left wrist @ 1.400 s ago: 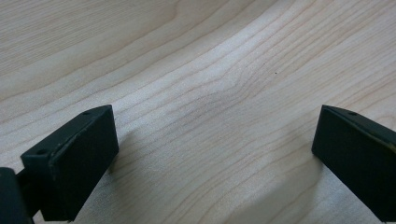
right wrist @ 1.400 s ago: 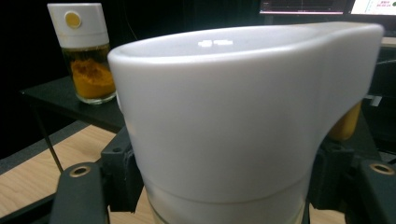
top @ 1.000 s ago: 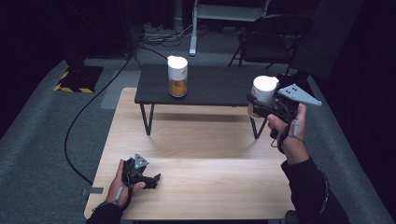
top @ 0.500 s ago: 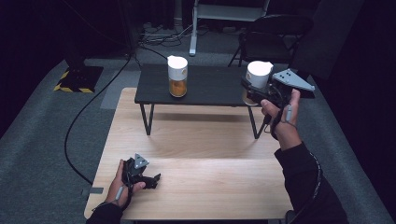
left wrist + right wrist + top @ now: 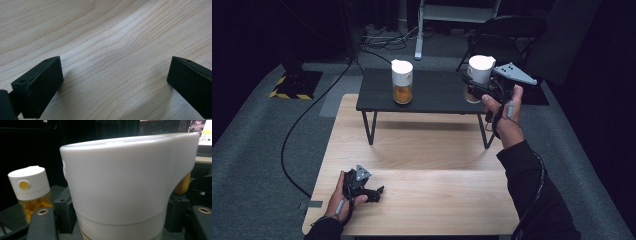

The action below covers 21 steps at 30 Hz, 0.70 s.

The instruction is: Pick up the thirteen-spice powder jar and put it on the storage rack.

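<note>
nearest the person, the left gripper (image 5: 373, 192) lies on the light wooden table (image 5: 422, 200), near its front left corner, with a hand wrapped around it. in the left gripper view its two black jaws stand wide apart with bare wood grain between them, so it is released and holds nothing.

farther off, beyond the wooden table, stands a low black side table (image 5: 432, 92). the person's right arm reaches forward over the wooden table's right side to it. the right gripper (image 5: 473, 86) is clenched on a white-lidded jar (image 5: 479, 75), one jaw on each side of the jar's body just below the lid. in the right gripper view the white lid (image 5: 127, 177) sits very close, a black jaw on each side of the jar. the jar stands upright, its long axis vertical, at the right end of the black table. whether its base touches the tabletop or hangs just above it cannot be told.

to the left of it, well apart, a second white-lidded jar (image 5: 402, 82) with orange contents stands upright near the middle of the black table. as a judgement, the right hand is the nearer one to both jars, and any coming move rests with it, since the left gripper lies far back.
</note>
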Available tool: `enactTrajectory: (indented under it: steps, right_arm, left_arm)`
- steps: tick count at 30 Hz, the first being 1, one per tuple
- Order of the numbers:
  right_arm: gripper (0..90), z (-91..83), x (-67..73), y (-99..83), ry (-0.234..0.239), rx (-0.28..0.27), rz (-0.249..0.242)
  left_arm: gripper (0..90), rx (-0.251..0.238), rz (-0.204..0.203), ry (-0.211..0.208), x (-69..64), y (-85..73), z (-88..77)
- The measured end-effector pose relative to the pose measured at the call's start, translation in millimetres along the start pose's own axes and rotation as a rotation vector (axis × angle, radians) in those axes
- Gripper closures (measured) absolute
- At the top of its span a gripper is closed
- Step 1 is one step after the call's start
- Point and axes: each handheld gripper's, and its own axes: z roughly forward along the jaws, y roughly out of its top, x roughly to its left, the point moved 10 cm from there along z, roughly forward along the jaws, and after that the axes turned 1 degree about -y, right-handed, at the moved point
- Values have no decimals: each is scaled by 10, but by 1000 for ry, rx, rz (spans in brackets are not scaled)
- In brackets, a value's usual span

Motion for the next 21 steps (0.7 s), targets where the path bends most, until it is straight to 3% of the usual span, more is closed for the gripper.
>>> enactTrajectory:
  steps: [8, 21]
  right_arm:
    - [286, 181, 8, -83, -3, 16, 8]
    - [286, 333, -26, -217, -8, 35, 20]
  left_arm:
    - [5, 0, 0, 0, 0, 0, 0]
    - [4, 0, 0, 0, 0, 0, 0]
